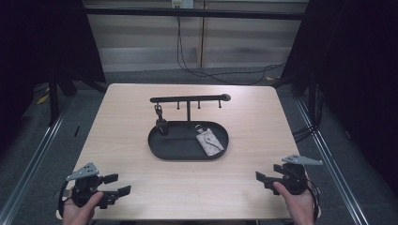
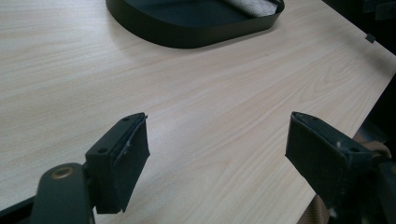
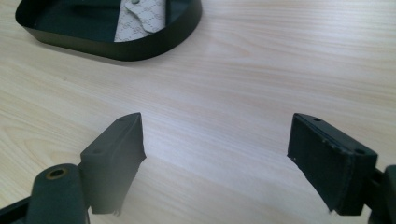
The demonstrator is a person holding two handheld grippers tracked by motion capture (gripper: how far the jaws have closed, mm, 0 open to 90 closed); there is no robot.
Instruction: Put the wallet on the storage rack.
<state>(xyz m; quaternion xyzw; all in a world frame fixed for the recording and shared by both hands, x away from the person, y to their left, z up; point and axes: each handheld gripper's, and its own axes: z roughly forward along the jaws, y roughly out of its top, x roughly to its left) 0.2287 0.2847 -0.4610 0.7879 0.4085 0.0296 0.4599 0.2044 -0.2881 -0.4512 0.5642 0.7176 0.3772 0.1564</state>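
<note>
Pouch [image 1: 210, 142] with repeating monogram print lies in tray [image 1: 159, 149]; both hand-held grippers [image 1: 116, 183] [image 1: 261, 178] gape wide, empty.

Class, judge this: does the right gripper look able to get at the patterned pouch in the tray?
Probably yes: the right gripper is open, and only bare table lies between it and the pouch, which rests uncovered in the low-walled tray.

Matt black tray on pale wood

The table [image 1: 141, 187] has a smooth light wood-grain top; the tray [image 1: 159, 149] looks matt black; the pouch [image 1: 210, 143] is patterned beige cloth.
</note>
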